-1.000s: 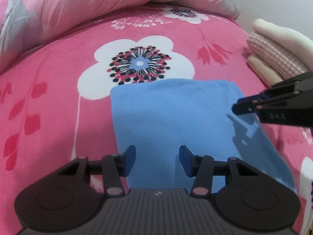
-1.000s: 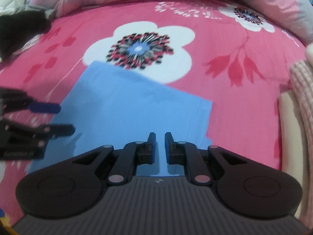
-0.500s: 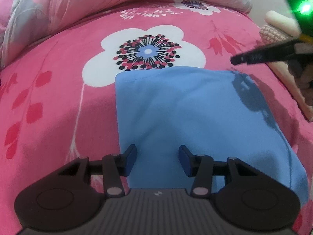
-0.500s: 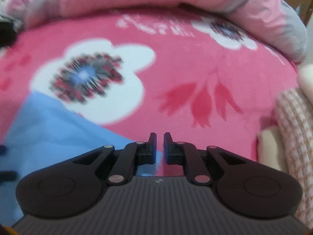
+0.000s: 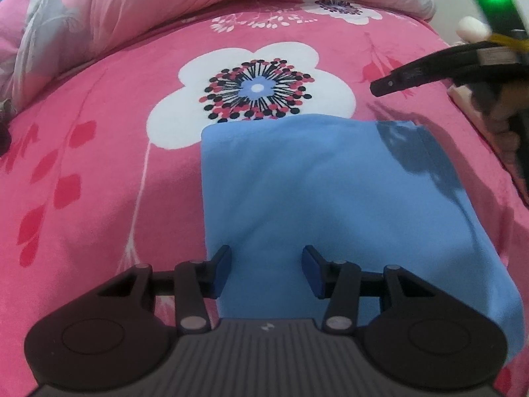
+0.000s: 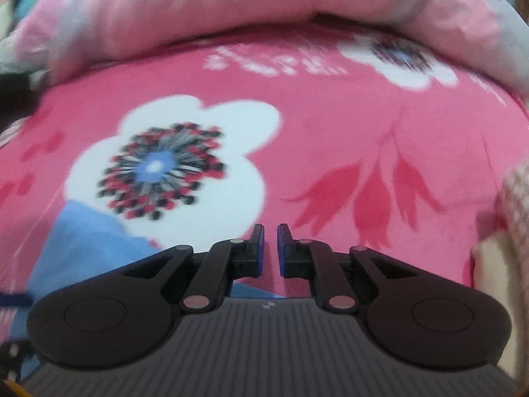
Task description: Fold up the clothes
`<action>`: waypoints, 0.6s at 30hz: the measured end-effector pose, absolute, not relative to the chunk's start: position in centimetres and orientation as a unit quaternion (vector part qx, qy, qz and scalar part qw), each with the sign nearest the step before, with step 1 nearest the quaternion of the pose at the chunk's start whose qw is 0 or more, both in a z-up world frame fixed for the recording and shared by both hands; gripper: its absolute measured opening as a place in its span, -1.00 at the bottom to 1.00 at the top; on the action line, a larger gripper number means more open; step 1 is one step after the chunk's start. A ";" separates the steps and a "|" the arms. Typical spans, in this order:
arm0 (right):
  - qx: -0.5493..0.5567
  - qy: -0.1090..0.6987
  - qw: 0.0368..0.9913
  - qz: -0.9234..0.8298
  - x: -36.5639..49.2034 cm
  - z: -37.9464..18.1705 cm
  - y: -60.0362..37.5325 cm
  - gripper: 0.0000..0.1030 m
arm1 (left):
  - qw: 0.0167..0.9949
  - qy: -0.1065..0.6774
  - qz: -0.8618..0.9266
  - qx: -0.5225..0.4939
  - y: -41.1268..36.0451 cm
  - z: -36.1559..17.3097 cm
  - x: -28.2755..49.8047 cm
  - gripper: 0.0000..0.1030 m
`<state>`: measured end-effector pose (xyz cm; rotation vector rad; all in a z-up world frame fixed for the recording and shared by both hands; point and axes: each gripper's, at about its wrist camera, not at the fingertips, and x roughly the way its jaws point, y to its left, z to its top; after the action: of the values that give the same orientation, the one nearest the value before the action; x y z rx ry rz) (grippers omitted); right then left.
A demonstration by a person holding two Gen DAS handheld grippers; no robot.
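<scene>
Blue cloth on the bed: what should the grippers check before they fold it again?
1. Blue cloth lies flat on the pink flowered bedspread: ok.
2. Left gripper open over the cloth's near edge: ok.
3. Left gripper touching the cloth: cannot tell.
4. Right gripper open enough to grab: not ok, nearly shut and empty.
5. Right gripper above the cloth: not ok, it is over the bedspread, past the far edge.
6. Folded pile clear of the cloth: ok.

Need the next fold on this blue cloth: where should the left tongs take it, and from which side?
Judging from its pose, take the blue cloth at its near left corner, coming in from its straight left edge. That edge lies flat on the pink bedspread close by the open left tongs.
</scene>
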<state>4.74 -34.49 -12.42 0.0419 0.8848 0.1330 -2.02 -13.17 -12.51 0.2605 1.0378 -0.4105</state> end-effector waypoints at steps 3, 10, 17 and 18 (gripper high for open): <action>0.020 0.424 0.891 0.161 3.4 -11.7 -32.8 -0.86 | 0.843 0.487 -0.189 0.127 -13.2 -12.3 -2.1 -0.06; 0.038 0.431 0.883 0.183 5.2 -13.9 -29.8 -1.00 | 0.841 0.492 -0.181 0.132 -13.0 -12.4 -3.7 -0.05; 0.057 0.411 0.899 0.144 6.2 -12.6 -29.6 -0.86 | 0.845 0.500 -0.160 0.107 -12.5 -11.9 -4.8 -0.05; 0.050 0.411 0.896 0.158 5.5 -12.1 -29.3 -0.86 | 0.843 0.504 -0.156 0.104 -12.5 -11.9 -4.7 -0.05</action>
<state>5.48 -29.29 -12.10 0.1033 0.8521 0.3281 -4.74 -12.54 -11.90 0.2206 1.0653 -0.3294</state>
